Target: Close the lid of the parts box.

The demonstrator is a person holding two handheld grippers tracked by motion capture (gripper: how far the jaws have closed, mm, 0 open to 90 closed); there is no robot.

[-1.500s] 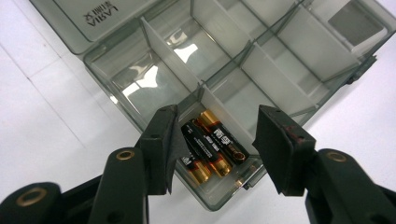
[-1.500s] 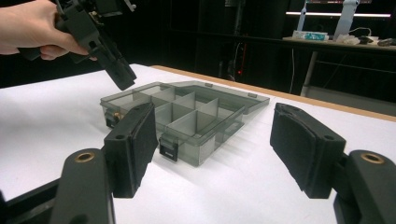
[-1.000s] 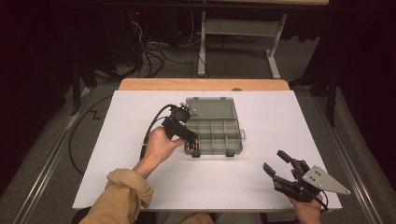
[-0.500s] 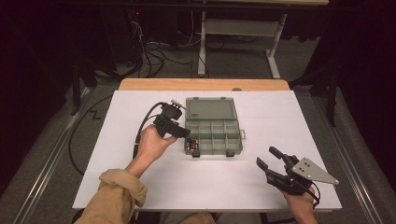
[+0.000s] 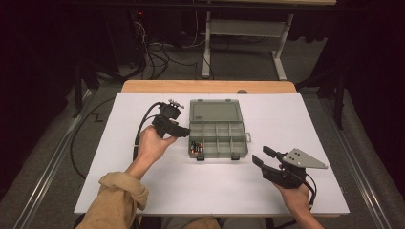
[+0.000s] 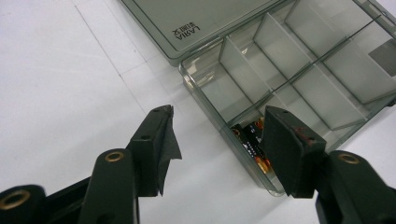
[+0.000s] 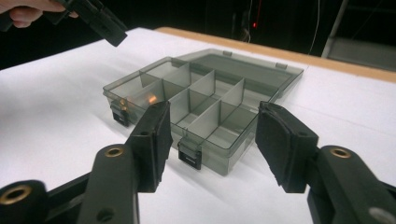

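Note:
A clear grey compartment box (image 5: 245,143) lies on the white table with its lid (image 5: 215,112) folded back flat. A few batteries (image 5: 197,148) lie in its front left compartment. My left gripper (image 5: 184,131) hovers at the box's left edge, open, with nothing between its jaws. In the left gripper view the gripper (image 6: 219,112) straddles the box's wall (image 6: 201,88) above the batteries (image 6: 252,136). My right gripper (image 5: 261,156) is at the front right, pointing at the box (image 7: 219,161). Its jaws have just been closing but stand open around nothing (image 7: 214,107).
Two black latches (image 7: 189,157) hang on the box's front wall. The other compartments (image 7: 205,100) look bare. The left gripper (image 7: 100,21) appears at the top left of the right gripper view. The white table sheet (image 5: 296,119) has a wooden edge (image 5: 205,86) at the back.
The right gripper has moved left toward the box's front right corner and its jaws have narrowed. The left hand has stayed almost still at the box's left edge.

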